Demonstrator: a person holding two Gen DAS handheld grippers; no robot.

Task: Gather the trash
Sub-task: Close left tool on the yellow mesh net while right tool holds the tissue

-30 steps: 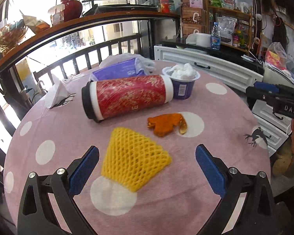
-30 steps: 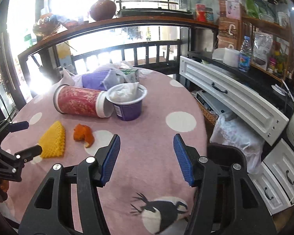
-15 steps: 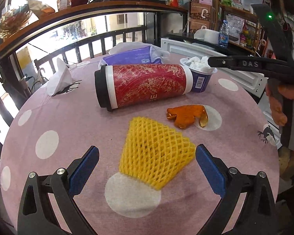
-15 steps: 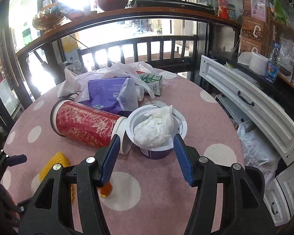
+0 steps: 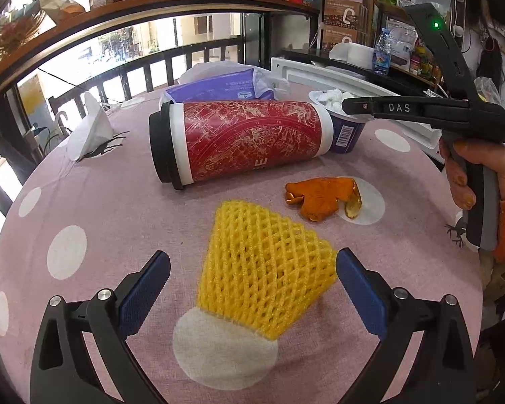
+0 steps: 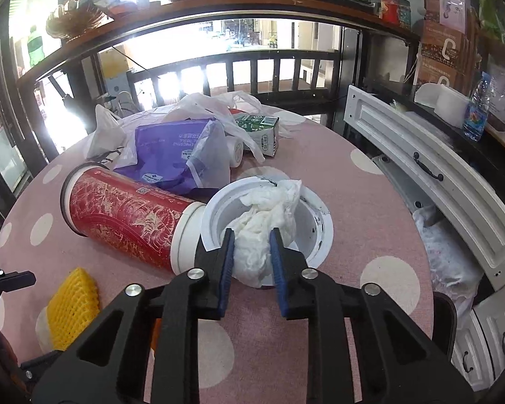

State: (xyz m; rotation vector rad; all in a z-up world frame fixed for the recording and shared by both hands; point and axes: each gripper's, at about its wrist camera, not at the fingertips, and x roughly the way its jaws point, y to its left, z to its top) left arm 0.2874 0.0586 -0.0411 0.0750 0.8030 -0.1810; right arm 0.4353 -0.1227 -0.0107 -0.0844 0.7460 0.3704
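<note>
The right gripper (image 6: 251, 252) had just been closing, and its blue fingers (image 6: 226, 262) were clamped on the crumpled white tissue (image 6: 267, 222) stuffed in the purple yogurt cup (image 6: 314, 225). The near lip of the cup appeared to sit between the pads as well, though the tissue hid it, so I cannot tell whether the cup wall was caught. The cup stood on the pink spotted bench (image 6: 363, 181), touching the white end of the red tea canister (image 6: 124, 215) lying on its side to its left. Beyond them lay a purple wipes pack (image 6: 175, 155), a white plastic bag (image 6: 219, 104) and a small green carton (image 6: 261, 129).

The left gripper (image 5: 252, 289) hung with its fingers (image 5: 144, 293) wide apart, holding nothing, astride the near end of the yellow foam fruit net (image 5: 262, 269). The right pad was just beside the net's edge. Orange peel (image 5: 320, 197) lay just beyond the net, to the right.

To lift well, the right hand would likely do best rising straight up and slowly. If only tissue was pinched, it could slide out and leave the cup behind or tip it against the canister. A deeper bite including the rim would probably carry both together. The net is soft and should crush easily, so the left fingers would need to drop low before closing.
</note>
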